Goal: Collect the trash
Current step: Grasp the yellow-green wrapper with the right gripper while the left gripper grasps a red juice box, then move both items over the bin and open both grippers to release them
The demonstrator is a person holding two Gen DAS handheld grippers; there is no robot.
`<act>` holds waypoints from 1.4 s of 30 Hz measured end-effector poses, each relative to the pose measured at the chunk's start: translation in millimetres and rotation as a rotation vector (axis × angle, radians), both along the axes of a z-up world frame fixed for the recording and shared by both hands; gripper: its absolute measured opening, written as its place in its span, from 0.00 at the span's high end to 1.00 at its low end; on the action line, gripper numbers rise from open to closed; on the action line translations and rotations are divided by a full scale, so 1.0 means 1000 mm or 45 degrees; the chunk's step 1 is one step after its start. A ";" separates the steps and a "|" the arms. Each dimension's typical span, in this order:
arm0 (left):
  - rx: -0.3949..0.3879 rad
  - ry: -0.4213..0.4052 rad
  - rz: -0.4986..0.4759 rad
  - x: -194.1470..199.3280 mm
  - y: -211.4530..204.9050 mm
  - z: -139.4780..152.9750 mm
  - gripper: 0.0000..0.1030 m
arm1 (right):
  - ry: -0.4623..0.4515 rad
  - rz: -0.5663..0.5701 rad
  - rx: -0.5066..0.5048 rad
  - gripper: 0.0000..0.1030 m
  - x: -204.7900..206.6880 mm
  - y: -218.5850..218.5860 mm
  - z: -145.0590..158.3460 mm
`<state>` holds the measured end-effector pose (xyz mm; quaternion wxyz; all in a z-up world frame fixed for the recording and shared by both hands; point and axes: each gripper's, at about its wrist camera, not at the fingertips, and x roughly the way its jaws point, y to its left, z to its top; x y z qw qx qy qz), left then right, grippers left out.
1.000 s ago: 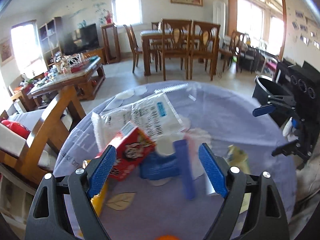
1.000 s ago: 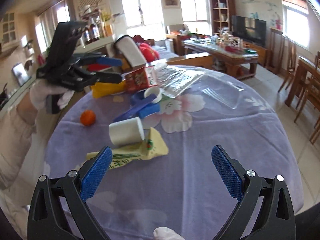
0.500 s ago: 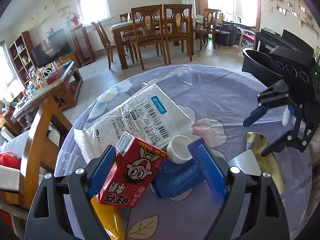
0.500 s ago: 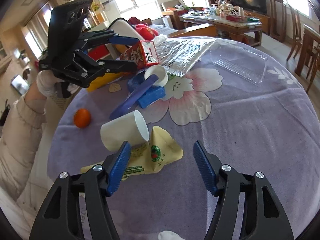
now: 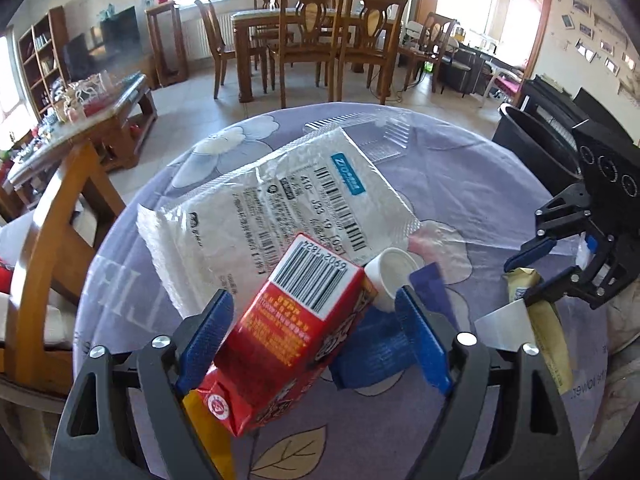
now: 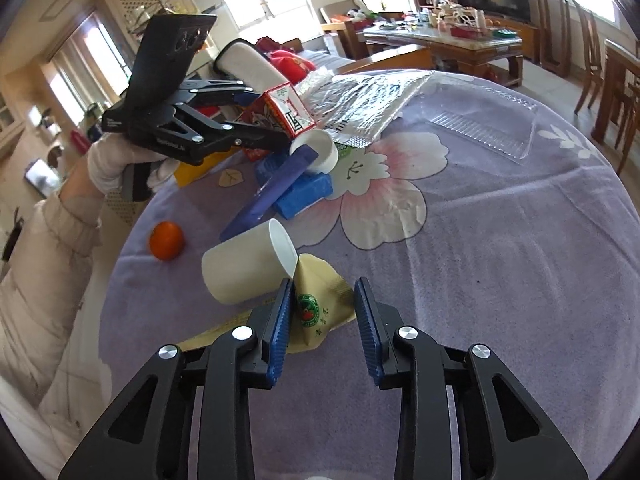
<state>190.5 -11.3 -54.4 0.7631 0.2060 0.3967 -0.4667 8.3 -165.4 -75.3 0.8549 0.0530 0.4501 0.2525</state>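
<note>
Left gripper [image 5: 314, 330]: black plastic frame with triangular cut-outs, silver screw heads, ribbed blue pads [image 5: 208, 326]. Right gripper [image 6: 322, 320]: same black frame, silver screws, blue ridged pads [image 6: 280, 324]. Black block with three round lenses on top. White glove on left hand [image 6: 110, 164], cream quilted sleeve [image 6: 44, 280].

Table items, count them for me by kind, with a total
Cartons: 1, red carton
Cups: 2, large cup, small cup
Bags and wrappers: 3, white bag, beige wrapper, yellow wrapper
Clear trays: 1
Blue pieces: 2
Oranges: 1
Total: 10
</note>
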 end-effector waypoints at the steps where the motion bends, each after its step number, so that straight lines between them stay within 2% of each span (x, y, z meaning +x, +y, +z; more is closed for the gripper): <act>1: -0.009 0.017 0.006 0.002 0.001 -0.001 0.43 | -0.003 -0.004 0.005 0.71 0.000 -0.003 0.001; 2: -0.015 0.035 0.015 0.002 0.001 0.000 0.57 | -0.006 -0.008 0.008 0.72 0.000 -0.004 0.002; 5: -0.021 0.035 0.033 -0.004 0.000 0.003 0.67 | -0.017 -0.036 0.016 0.74 0.000 -0.010 0.004; 10: -0.107 -0.033 0.062 -0.026 -0.004 0.026 0.68 | -0.051 -0.076 0.019 0.76 -0.006 -0.025 0.015; 15: -0.292 -0.081 0.114 -0.052 -0.011 0.065 0.68 | -0.113 -0.131 0.020 0.76 -0.022 -0.053 0.036; 20: -0.392 -0.097 0.052 -0.088 -0.049 0.087 0.68 | -0.172 -0.211 0.003 0.76 -0.048 -0.097 0.055; 27: -0.495 -0.013 -0.156 -0.131 -0.165 0.096 0.68 | -0.260 -0.436 -0.069 0.76 -0.109 -0.194 0.080; 32: -0.545 0.051 -0.312 -0.163 -0.268 0.088 0.68 | -0.285 -0.734 -0.204 0.76 -0.161 -0.296 0.092; 37: -0.558 0.171 -0.417 -0.189 -0.365 0.064 0.68 | -0.177 -0.969 -0.343 0.76 -0.195 -0.394 0.080; 42: -0.462 0.237 -0.471 -0.215 -0.444 0.027 0.68 | -0.009 -1.016 -0.443 0.76 -0.195 -0.453 0.044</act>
